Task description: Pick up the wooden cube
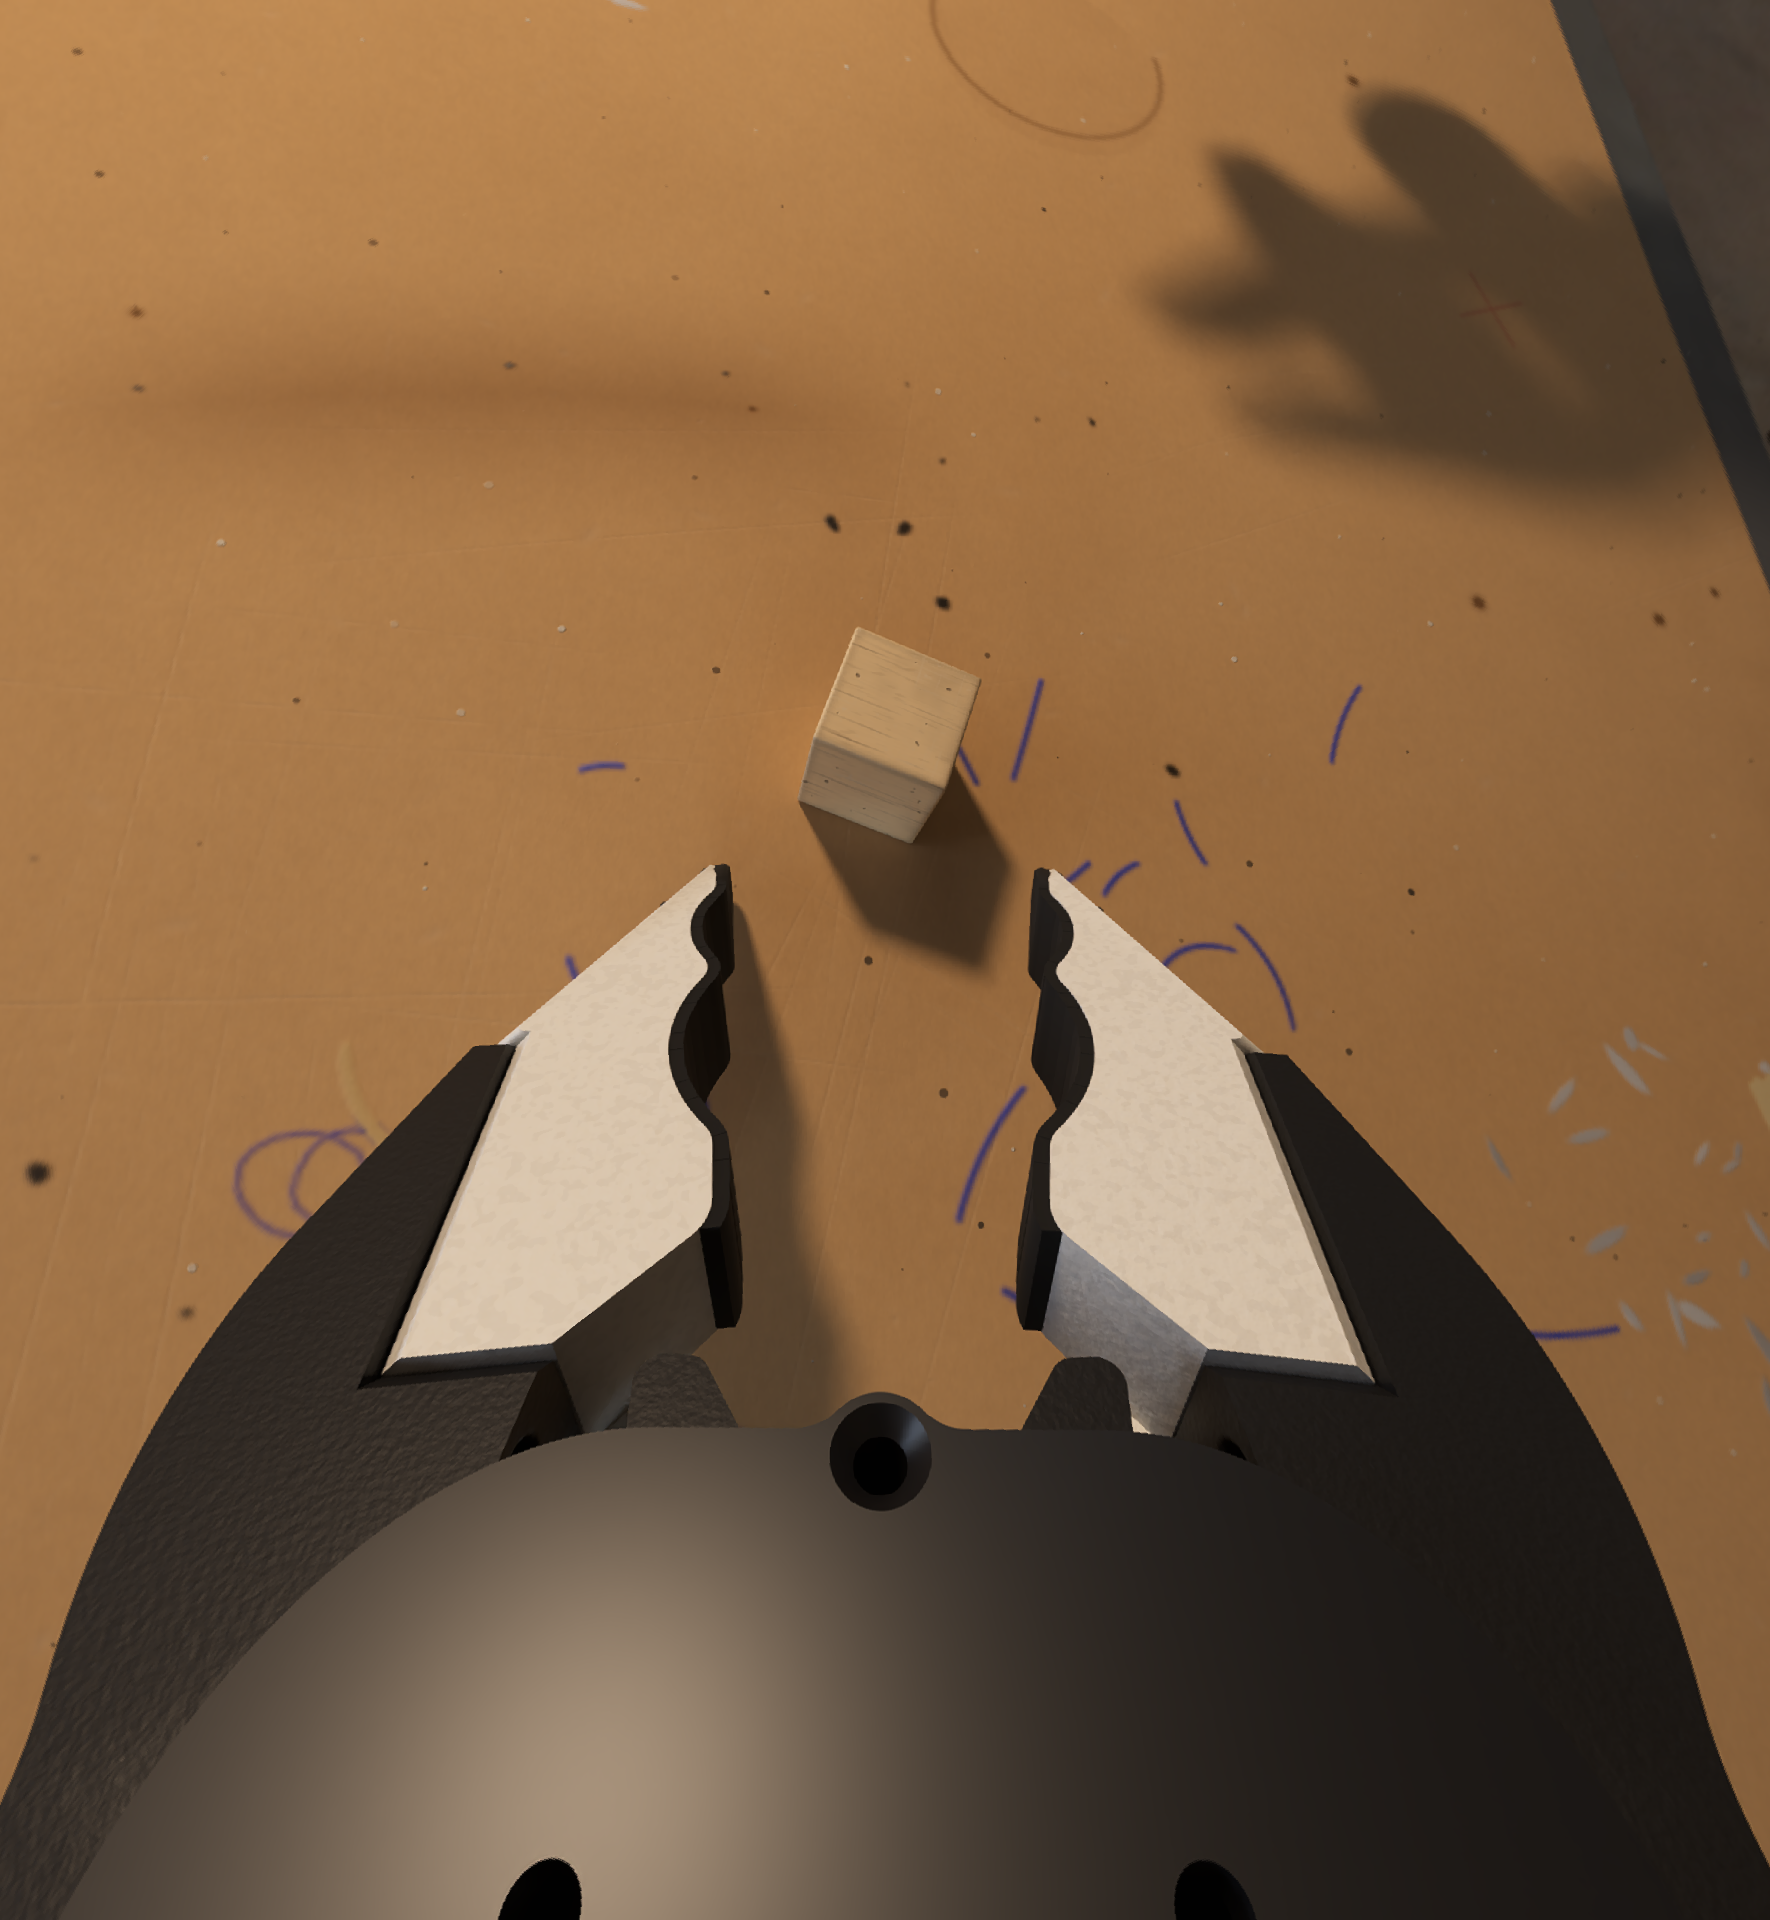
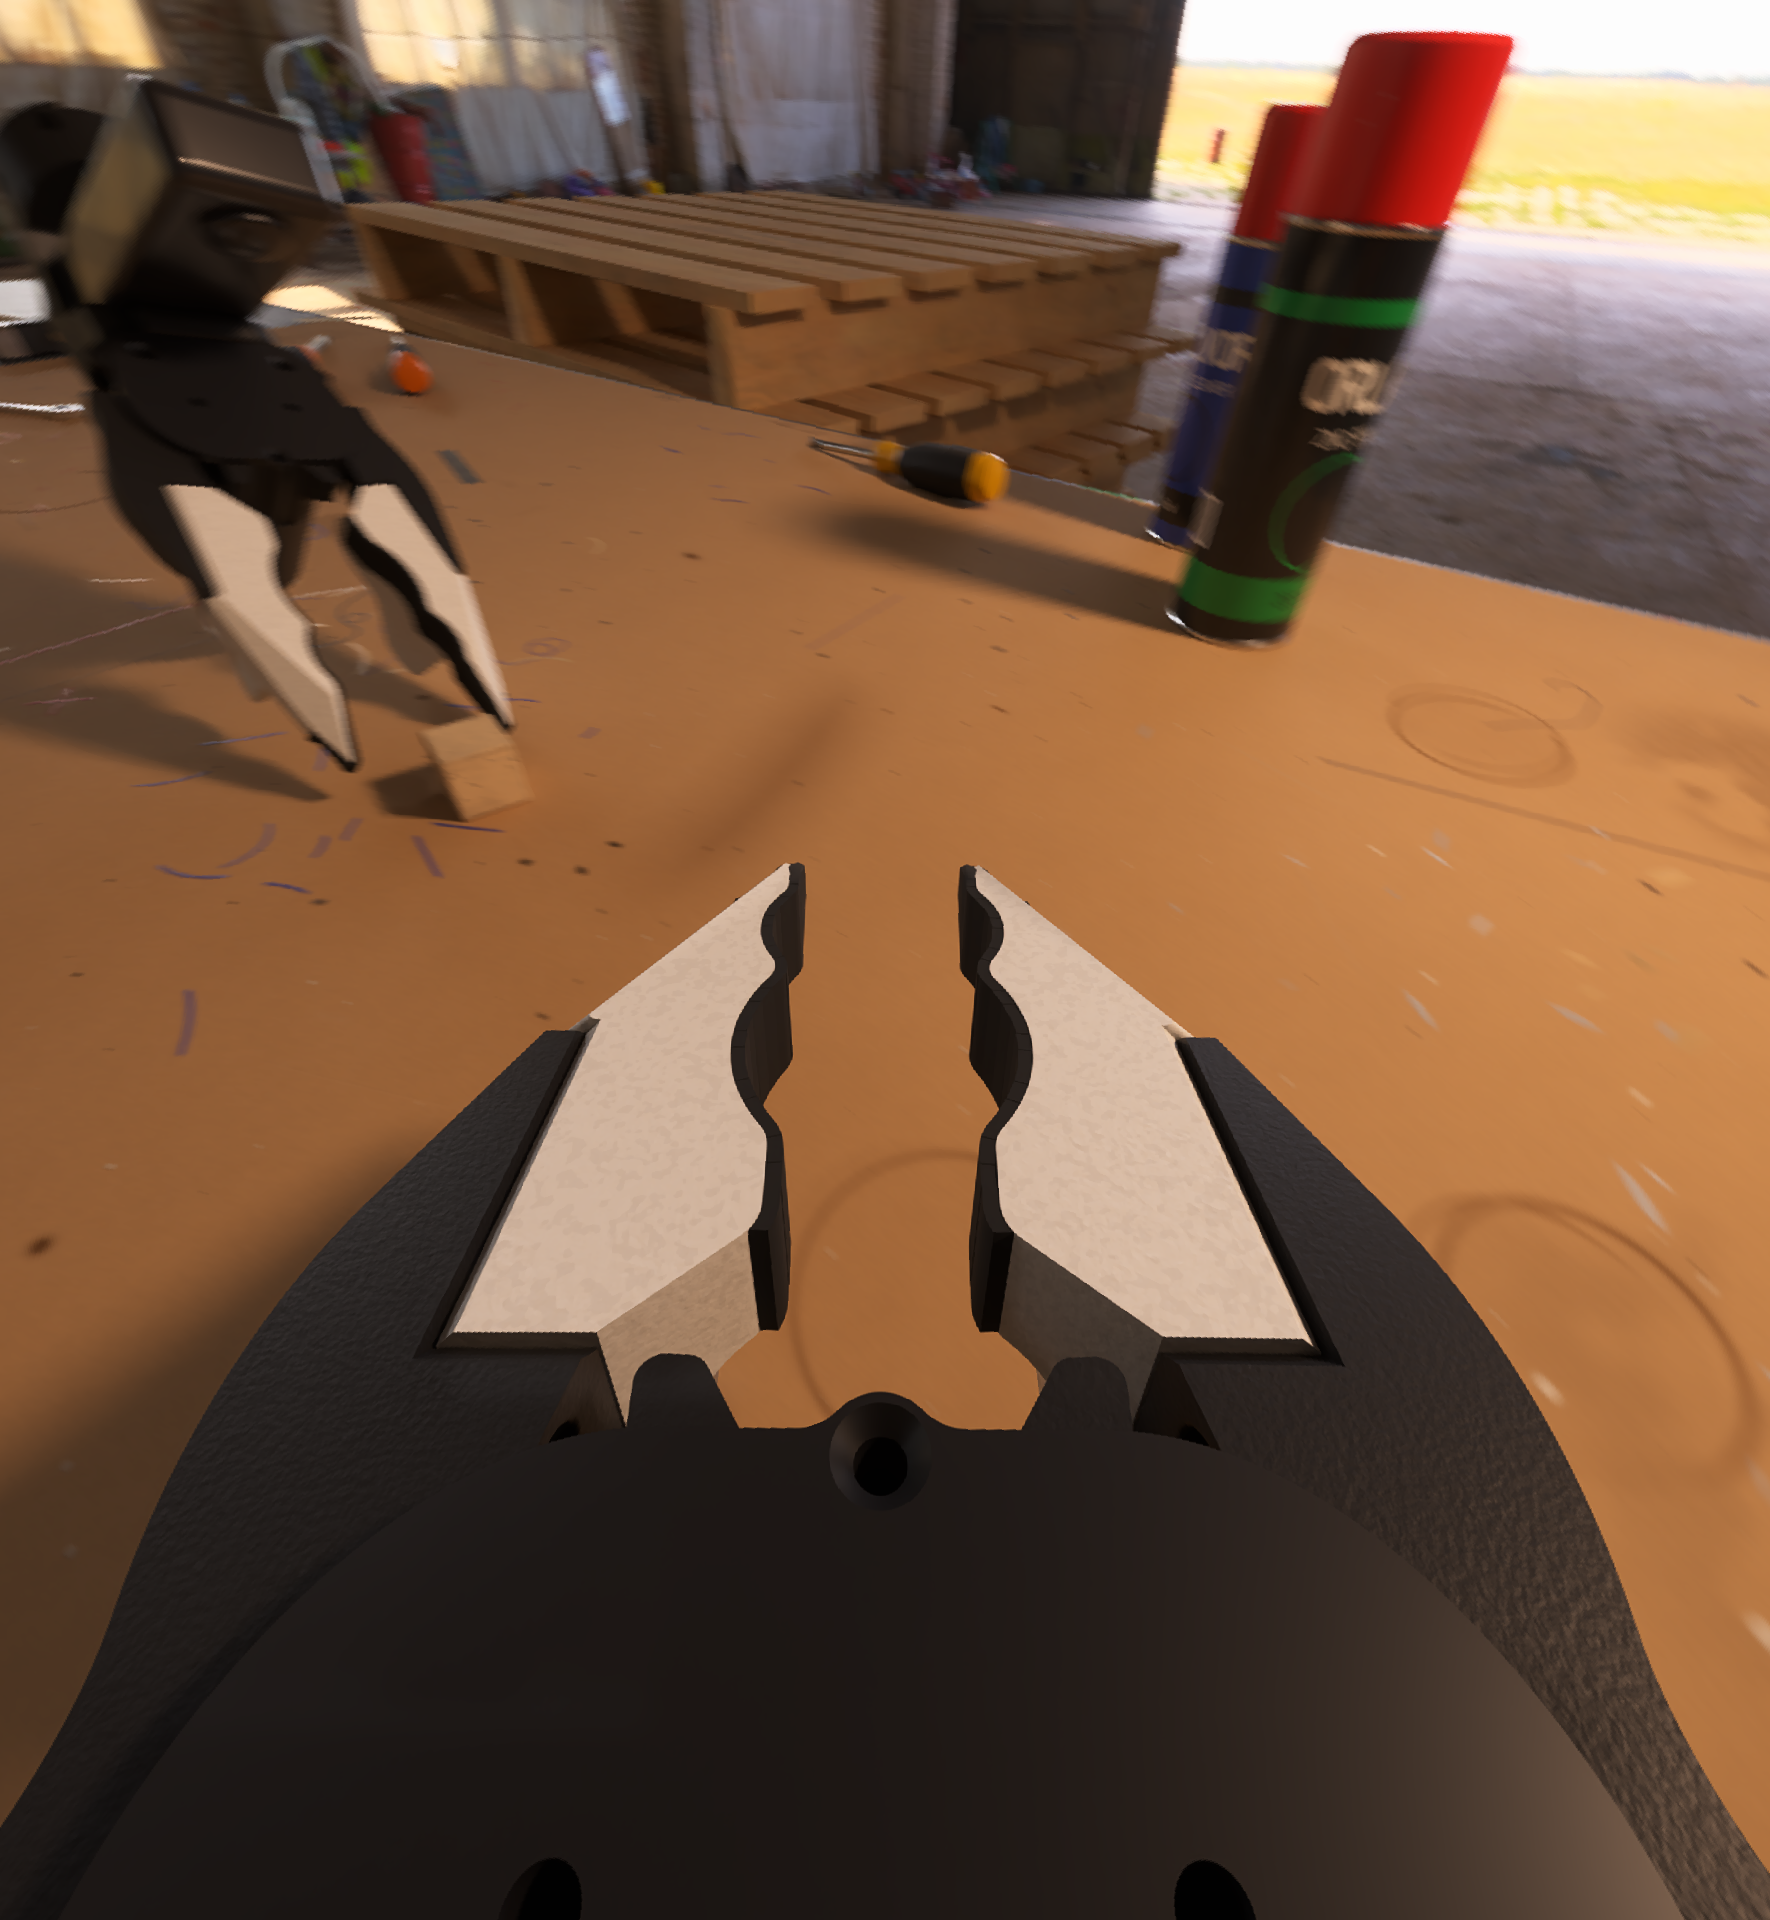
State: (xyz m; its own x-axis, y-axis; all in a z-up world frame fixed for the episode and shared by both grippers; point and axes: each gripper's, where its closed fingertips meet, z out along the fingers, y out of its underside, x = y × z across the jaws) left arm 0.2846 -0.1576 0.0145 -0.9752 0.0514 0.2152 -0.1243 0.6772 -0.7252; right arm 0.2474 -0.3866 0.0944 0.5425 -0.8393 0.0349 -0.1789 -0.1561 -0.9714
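Observation:
A small pale wooden cube (image 1: 891, 732) stands on the brown cardboard tabletop (image 1: 341, 520). My left gripper (image 1: 881, 871) is open and empty, hovering just short of the cube, which lies straight ahead of the gap between the fingers. In the right wrist view the cube (image 2: 476, 771) sits at the left, with the left gripper (image 2: 429, 740) tilted down over it, its fingertips (image 2: 341, 748) just above the table. My right gripper (image 2: 881, 868) is open and empty, low over bare table, well to the right of the cube.
Two spray cans with red caps (image 2: 1307, 343) stand at the table's far right. A screwdriver with an orange and black handle (image 2: 938, 473) lies beyond the middle. A wooden pallet stack (image 2: 756, 291) stands behind the table. The table's right edge (image 1: 1712, 312) runs along a dark floor.

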